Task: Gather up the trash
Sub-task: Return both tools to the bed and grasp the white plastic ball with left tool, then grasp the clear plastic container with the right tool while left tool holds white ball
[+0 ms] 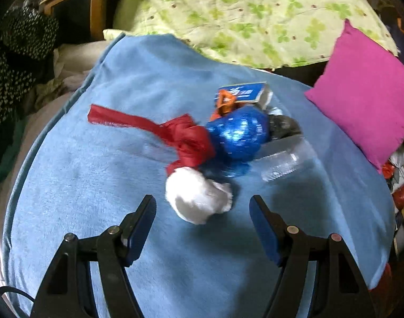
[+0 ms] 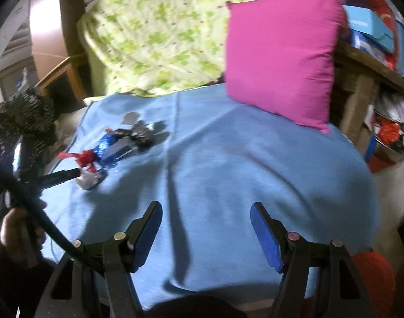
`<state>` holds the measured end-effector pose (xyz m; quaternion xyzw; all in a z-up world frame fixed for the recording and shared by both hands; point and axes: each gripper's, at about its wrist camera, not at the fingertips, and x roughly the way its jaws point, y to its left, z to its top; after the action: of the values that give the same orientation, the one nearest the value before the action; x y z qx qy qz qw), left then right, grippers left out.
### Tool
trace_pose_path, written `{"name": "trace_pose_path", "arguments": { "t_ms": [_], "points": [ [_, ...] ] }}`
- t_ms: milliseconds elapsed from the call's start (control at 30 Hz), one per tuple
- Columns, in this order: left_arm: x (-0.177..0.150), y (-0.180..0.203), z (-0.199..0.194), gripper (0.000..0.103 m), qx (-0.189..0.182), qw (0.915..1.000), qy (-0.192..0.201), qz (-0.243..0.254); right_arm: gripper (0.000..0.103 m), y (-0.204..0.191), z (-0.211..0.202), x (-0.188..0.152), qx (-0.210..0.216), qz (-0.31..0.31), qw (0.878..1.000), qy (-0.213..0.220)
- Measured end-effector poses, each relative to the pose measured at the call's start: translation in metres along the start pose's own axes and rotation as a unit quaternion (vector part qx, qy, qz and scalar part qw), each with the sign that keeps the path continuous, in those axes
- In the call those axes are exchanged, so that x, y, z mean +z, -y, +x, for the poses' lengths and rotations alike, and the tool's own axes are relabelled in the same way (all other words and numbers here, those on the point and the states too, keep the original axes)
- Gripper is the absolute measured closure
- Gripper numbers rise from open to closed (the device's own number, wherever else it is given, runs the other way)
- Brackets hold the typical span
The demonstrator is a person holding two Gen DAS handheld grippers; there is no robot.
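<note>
- Trash lies in a small heap on a light blue blanket (image 1: 96, 185) spread over a bed.
- Nearest the left gripper (image 1: 202, 204) sits a crumpled white wad (image 1: 196, 198), just ahead of the fingertips; whether they touch it cannot be told.
- Left gripper's jaws stand spread, with nothing pinched between the blue pads (image 1: 138, 233).
- Behind the wad, a red ribbon-like strip (image 1: 180, 135) touches a shiny blue foil wrapper (image 1: 236, 135).
- Clear plastic bottle (image 1: 284, 159) lies on its side to the right of the foil, with a dark crumpled piece (image 1: 281, 124) behind it.
- Small blue carton (image 1: 244, 92) and an orange scrap (image 1: 224, 103) rest at the far side of the heap.
- Right gripper (image 2: 206, 217) hangs over bare blanket, well apart from the heap, its jaws spread and empty.
- Pink cushion (image 2: 281, 58) and a green-patterned quilt (image 2: 162, 31) lie at the far end of the bed.
- A hand (image 2: 16, 228) shows at the left edge of the right wrist view.
</note>
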<state>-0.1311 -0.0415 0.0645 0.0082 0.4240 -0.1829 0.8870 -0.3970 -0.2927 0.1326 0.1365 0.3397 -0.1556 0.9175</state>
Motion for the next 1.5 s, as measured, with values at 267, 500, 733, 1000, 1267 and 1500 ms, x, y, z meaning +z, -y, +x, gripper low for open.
{"name": "trace_pose_path", "arguments": {
  "t_ms": [267, 500, 733, 1000, 1267, 1500],
  "points": [
    [0.005, -0.002, 0.025, 0.030, -0.005, 0.9999, -0.014, 0.006, 0.031, -0.038, 0.028, 0.006, 0.036, -0.028, 0.999, -0.016],
    [0.006, -0.003, 0.050, 0.030, -0.002, 0.9993, -0.037, 0.005, 0.031, -0.052, 0.050, 0.007, 0.045, -0.037, 0.998, -0.031],
    [0.006, -0.001, 0.057, 0.042, 0.001, 0.9994, -0.036, 0.002, 0.031, -0.058, 0.060, 0.006, 0.046, -0.041, 0.997, -0.042],
    [0.008, -0.007, 0.043, 0.063, -0.005, 0.9999, -0.008, -0.009, 0.031, -0.068, 0.079, 0.015, 0.050, -0.044, 0.996, -0.051],
    [0.016, -0.023, 0.026, 0.065, 0.010, 0.9984, 0.035, -0.042, 0.031, -0.120, 0.125, 0.033, 0.067, -0.106, 0.990, -0.063],
    [0.022, -0.035, 0.025, 0.065, -0.001, 0.9968, 0.037, -0.071, 0.012, -0.166, 0.163, 0.047, 0.054, -0.167, 0.983, -0.049]
  ]
}}
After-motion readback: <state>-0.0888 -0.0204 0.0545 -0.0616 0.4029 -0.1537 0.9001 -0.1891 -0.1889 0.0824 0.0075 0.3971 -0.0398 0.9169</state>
